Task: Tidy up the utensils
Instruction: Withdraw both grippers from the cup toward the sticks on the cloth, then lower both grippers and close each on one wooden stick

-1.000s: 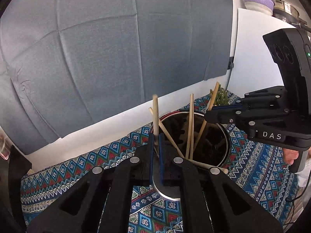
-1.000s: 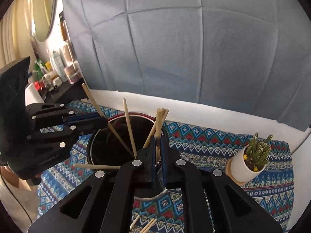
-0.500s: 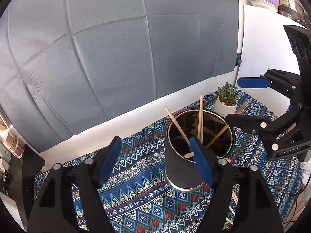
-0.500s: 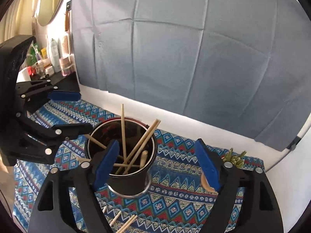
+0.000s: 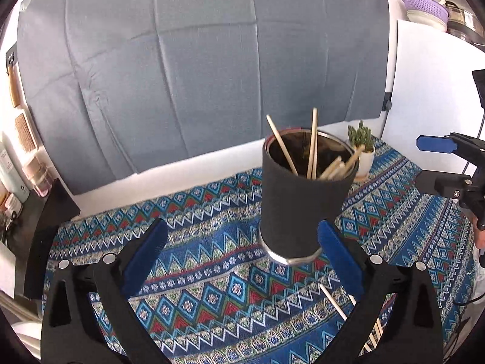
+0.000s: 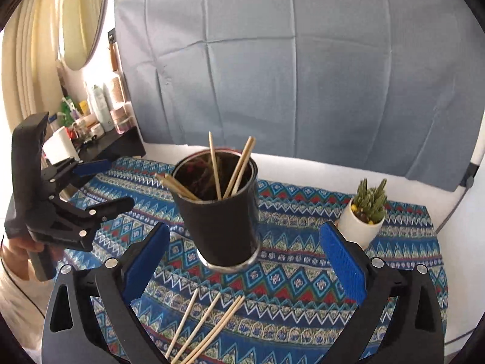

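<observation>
A black cup (image 5: 303, 200) with a steel rim stands on the patterned cloth (image 5: 212, 288) and holds several wooden chopsticks (image 5: 312, 148). My left gripper (image 5: 241, 230) sits just in front of it, jaws opening wide, with nothing gripped. In the right wrist view the same cup (image 6: 221, 221) and its chopsticks (image 6: 215, 173) lie ahead of my right gripper (image 6: 244, 230), whose jaws are also opening and hold nothing. Several loose chopsticks (image 6: 206, 324) lie on the cloth near the front. Each gripper shows in the other's view: the right gripper (image 5: 424, 162), the left gripper (image 6: 116, 183).
A small cactus in a white pot (image 6: 368, 209) stands right of the cup. A grey backdrop (image 6: 303, 75) hangs behind the table. At the far left a dark shelf (image 6: 115, 142) carries bottles and jars. More loose chopsticks (image 5: 336, 303) lie by my left gripper's right finger.
Both grippers were shut on chopsticks over the cup; both have let go, opened wide and drawn back from it. The released chopsticks now stand in the cup.
</observation>
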Demonstrator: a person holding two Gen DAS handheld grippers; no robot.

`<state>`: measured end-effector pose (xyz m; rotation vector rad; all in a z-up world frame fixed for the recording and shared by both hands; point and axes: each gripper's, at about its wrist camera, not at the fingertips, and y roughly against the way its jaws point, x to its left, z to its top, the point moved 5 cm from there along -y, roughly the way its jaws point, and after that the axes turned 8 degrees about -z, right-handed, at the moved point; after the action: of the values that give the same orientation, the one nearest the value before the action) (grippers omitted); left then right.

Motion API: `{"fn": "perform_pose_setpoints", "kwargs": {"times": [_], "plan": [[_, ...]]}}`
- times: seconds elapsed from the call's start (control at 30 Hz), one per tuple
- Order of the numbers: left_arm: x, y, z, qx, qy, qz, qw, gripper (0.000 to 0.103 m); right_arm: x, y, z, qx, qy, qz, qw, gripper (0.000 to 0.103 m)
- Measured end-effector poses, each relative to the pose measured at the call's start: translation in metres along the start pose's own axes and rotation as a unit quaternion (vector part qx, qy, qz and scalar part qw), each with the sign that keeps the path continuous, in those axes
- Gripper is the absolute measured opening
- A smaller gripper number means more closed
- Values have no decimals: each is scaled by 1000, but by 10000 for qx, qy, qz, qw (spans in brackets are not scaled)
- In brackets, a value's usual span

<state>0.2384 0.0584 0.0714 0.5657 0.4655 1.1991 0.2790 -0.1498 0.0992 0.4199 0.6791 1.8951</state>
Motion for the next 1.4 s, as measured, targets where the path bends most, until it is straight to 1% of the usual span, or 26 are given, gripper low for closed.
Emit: {"fn": "perform_pose_setpoints", "kwargs": {"times": [0.1, 0.13, 0.23, 0.33, 0.4, 0.47, 0.57, 0.67, 0.77, 0.93, 1.03, 1.2, 1.33, 1.4], "plan": [[-7, -6, -19, 270, 224, -269, 9990, 97, -2, -9, -24, 544, 9, -88, 9985, 95], [-9, -8, -24, 334, 291, -287, 9986, 97, -4, -12, -33, 686, 5, -173, 9975, 95], [-15, -23, -42, 741, 378, -156, 9964, 97, -9, -17, -55, 903, 12, -396, 9951, 95], [-19, -35, -61, 1063, 595, -227, 9923, 97, -16, -26, -77, 1190, -121, -556, 9913, 95], [-22, -43, -71, 1299, 739, -288, 9884, 97, -19, -35, -94, 1485, -180, -631, 9867, 95], [-25, -49, -80, 1457, 845, -281, 9853, 97, -18, -46, -112, 1812, -279, -489, 9818, 95], [-33, -58, -91, 1712, 793, -204, 9818, 97, -13, -62, -134, 2311, -420, -211, 9718, 95], [-44, -67, -101, 2040, 744, -242, 9758, 97, -8, -73, -148, 2607, -427, -198, 9643, 95], [-50, -72, -107, 2170, 747, -304, 9728, 97, -2, -75, -154, 2663, -357, -87, 9632, 95], [-53, -77, -106, 2184, 648, -114, 9736, 97, 8, -77, -158, 2693, -230, -31, 9628, 95], [-53, -81, -105, 2243, 708, -136, 9718, 97, 15, -83, -160, 2719, -159, -55, 9622, 95], [-59, -93, -105, 2344, 756, -211, 9690, 97, 29, -87, -160, 2648, 129, -284, 9638, 95], [-63, -98, -113, 2509, 742, -260, 9648, 97, 39, -81, -160, 2420, 302, -449, 9688, 95], [-64, -97, -113, 2405, 706, -225, 9678, 97, 44, -80, -163, 2311, 213, -451, 9717, 95]]}}
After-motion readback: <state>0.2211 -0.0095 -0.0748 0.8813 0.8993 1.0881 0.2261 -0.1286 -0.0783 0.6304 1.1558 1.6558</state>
